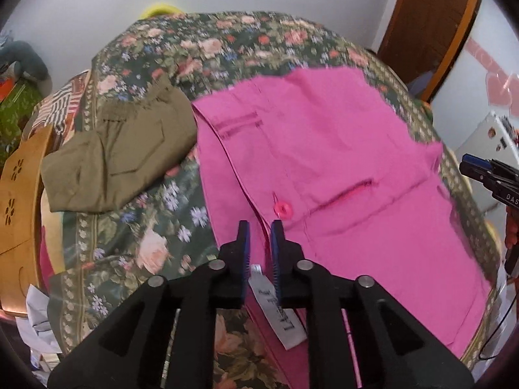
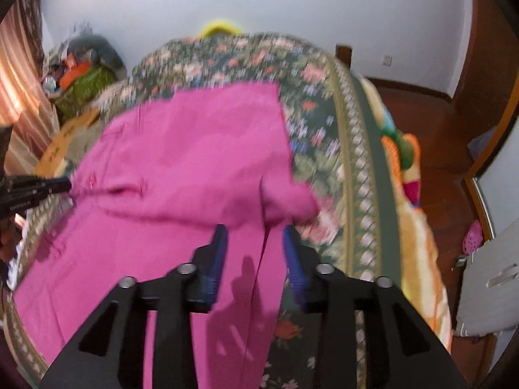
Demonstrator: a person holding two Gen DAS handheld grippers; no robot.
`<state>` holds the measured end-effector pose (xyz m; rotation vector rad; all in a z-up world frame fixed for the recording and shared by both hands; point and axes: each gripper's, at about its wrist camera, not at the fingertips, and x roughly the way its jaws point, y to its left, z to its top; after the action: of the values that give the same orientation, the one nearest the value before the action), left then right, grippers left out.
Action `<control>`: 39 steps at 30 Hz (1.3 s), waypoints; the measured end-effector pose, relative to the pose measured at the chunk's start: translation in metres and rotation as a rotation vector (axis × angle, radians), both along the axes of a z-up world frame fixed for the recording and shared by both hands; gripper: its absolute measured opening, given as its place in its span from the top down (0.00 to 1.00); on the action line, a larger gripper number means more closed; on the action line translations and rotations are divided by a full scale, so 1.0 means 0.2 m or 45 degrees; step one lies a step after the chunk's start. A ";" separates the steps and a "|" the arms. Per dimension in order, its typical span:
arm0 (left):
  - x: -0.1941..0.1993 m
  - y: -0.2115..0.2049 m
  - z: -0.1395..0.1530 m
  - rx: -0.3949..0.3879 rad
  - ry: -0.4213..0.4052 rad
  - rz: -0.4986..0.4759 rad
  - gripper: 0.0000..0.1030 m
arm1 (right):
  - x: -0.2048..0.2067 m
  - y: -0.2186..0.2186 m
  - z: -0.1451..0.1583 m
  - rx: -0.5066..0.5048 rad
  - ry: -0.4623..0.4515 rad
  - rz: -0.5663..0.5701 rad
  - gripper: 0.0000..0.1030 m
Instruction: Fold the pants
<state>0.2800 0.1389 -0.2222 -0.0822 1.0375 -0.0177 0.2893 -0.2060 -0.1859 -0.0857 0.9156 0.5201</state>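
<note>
Left gripper (image 1: 260, 230) stands slightly apart, right gripper (image 2: 254, 236) wider; neither clamps anything. Pink pants (image 1: 324, 149) lie on the floral bedspread (image 1: 136, 227), one fold made; further folds likely remain.

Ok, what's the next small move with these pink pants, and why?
Probably lower both and pinch the near edge of the pink pants: left gripper and right gripper hang open over it, gripping nothing, with the pants only partly folded on the floral bedspread.
</note>
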 end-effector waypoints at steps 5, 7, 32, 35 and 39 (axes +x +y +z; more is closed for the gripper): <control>0.13 0.02 -0.02 -0.030 0.015 0.031 0.61 | 0.15 0.02 0.00 0.014 0.007 -0.048 0.64; 0.18 0.02 -0.08 -0.058 0.057 0.031 0.61 | 0.23 0.04 -0.05 0.026 0.050 -0.054 0.64; 0.15 0.00 -0.03 0.135 -0.040 0.058 0.88 | 0.20 -0.07 -0.11 0.012 0.081 -0.017 0.71; 0.12 -0.05 -0.01 0.101 -0.058 0.031 0.83 | 0.13 -0.07 -0.02 0.079 0.020 0.014 0.60; 0.13 -0.15 -0.06 0.120 -0.030 -0.026 0.80 | 0.13 0.06 -0.06 0.063 0.005 0.095 0.60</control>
<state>0.3056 0.1094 -0.2336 0.0138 1.0139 0.0119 0.3151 -0.1938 -0.1974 -0.0742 0.9057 0.6121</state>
